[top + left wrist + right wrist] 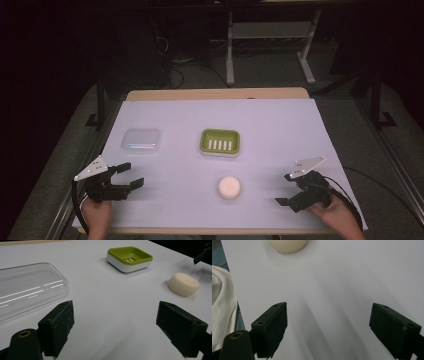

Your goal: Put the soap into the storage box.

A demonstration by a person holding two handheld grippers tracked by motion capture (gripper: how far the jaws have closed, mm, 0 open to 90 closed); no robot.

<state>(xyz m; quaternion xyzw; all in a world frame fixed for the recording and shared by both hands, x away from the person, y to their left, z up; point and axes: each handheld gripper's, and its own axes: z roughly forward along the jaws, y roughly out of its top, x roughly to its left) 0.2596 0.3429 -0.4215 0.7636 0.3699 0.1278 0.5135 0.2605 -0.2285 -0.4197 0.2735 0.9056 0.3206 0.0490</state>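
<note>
Approach step: right gripper and left gripper, fingers wide, empty. Soap bar between them; next, straddle it.

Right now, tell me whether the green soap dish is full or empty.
Empty. The soap dish shows its bare slotted bottom in the high view, and the soap lies apart on the table, nearer the person.
</note>
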